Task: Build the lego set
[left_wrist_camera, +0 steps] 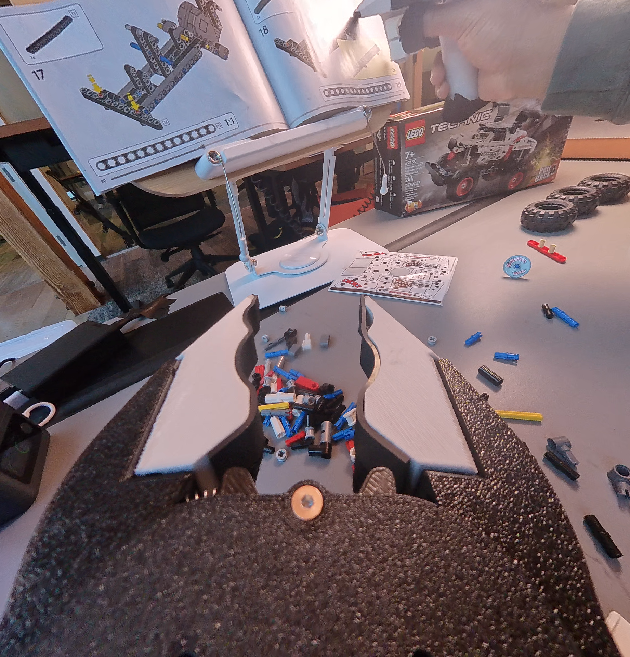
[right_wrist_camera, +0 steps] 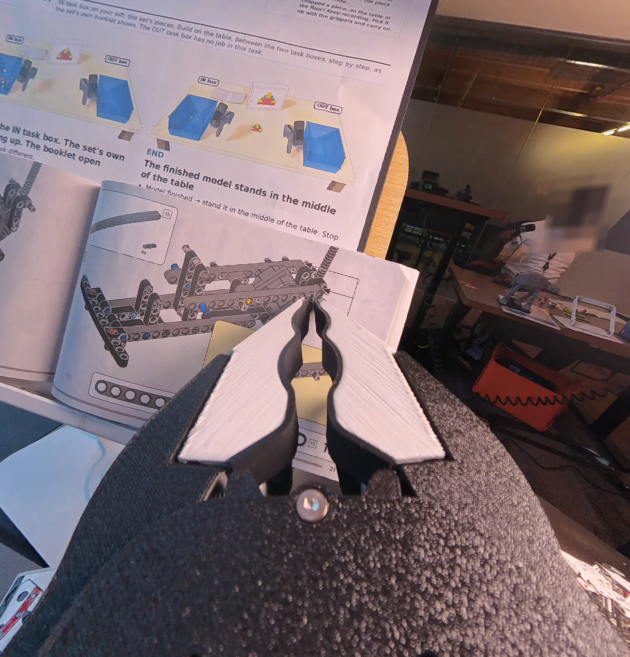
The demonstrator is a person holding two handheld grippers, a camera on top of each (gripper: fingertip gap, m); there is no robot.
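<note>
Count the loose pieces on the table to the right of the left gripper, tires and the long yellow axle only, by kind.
Black tires: 3
Long yellow axle: 1
Total: 4

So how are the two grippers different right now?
The left gripper is open, its fingers spread above a pile of small pieces on the table; the right gripper is shut, fingertips together. The left points down at the table, the right is raised at the instruction booklet. Both have white fingers with black wavy pads.
</note>
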